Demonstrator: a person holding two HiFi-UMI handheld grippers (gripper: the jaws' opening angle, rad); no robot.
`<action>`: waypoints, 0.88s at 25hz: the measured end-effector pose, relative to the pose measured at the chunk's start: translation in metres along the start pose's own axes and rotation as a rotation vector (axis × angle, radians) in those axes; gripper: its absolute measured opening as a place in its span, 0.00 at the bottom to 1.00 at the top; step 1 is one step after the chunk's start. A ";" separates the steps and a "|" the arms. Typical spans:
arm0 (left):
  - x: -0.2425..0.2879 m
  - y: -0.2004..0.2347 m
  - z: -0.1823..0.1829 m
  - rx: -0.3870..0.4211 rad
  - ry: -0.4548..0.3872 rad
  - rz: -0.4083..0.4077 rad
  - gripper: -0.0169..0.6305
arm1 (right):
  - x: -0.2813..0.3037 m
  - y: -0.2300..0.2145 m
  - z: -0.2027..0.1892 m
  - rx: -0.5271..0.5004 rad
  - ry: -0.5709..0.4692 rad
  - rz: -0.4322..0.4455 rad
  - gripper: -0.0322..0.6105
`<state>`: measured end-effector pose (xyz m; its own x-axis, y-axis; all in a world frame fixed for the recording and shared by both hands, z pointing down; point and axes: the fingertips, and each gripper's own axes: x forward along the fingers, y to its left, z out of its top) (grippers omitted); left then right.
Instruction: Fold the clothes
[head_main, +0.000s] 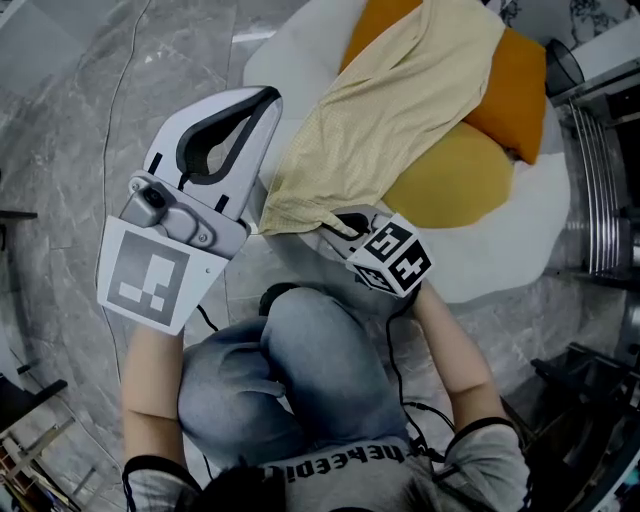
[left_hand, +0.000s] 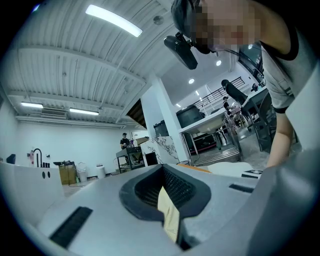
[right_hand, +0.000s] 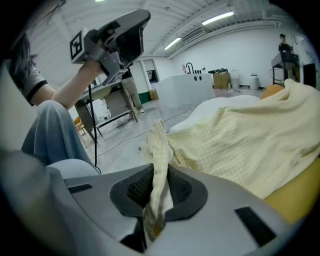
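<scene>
A pale yellow garment lies draped over orange cushions on a white pad. My right gripper sits at the garment's near corner and is shut on its bunched edge. In the right gripper view that edge runs up from between the pads to the rest of the garment. My left gripper is held high and level to the left, apart from the garment. Its jaws stand close together with a pale yellow strip in the slit. I cannot tell whether that strip is pinched.
The person's knees in jeans are just under both grippers. A metal rack stands at the right edge, and a thin cable lies on the grey marble floor. A black cable hangs from the raised left gripper.
</scene>
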<state>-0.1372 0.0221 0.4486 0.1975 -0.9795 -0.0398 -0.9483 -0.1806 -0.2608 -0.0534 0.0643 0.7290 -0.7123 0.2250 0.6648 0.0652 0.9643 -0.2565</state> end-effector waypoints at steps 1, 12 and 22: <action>0.001 0.000 0.000 -0.001 -0.001 -0.003 0.03 | -0.006 -0.003 0.005 0.013 -0.002 -0.004 0.11; 0.034 -0.004 0.001 -0.037 -0.032 -0.058 0.03 | -0.070 -0.051 0.056 -0.007 0.004 -0.136 0.11; 0.090 -0.018 0.002 -0.054 -0.055 -0.187 0.03 | -0.141 -0.136 0.106 -0.021 0.035 -0.326 0.11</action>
<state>-0.1017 -0.0626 0.4473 0.3834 -0.9223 -0.0483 -0.9055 -0.3650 -0.2166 -0.0365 -0.1133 0.5957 -0.6741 -0.0914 0.7330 -0.1474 0.9890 -0.0122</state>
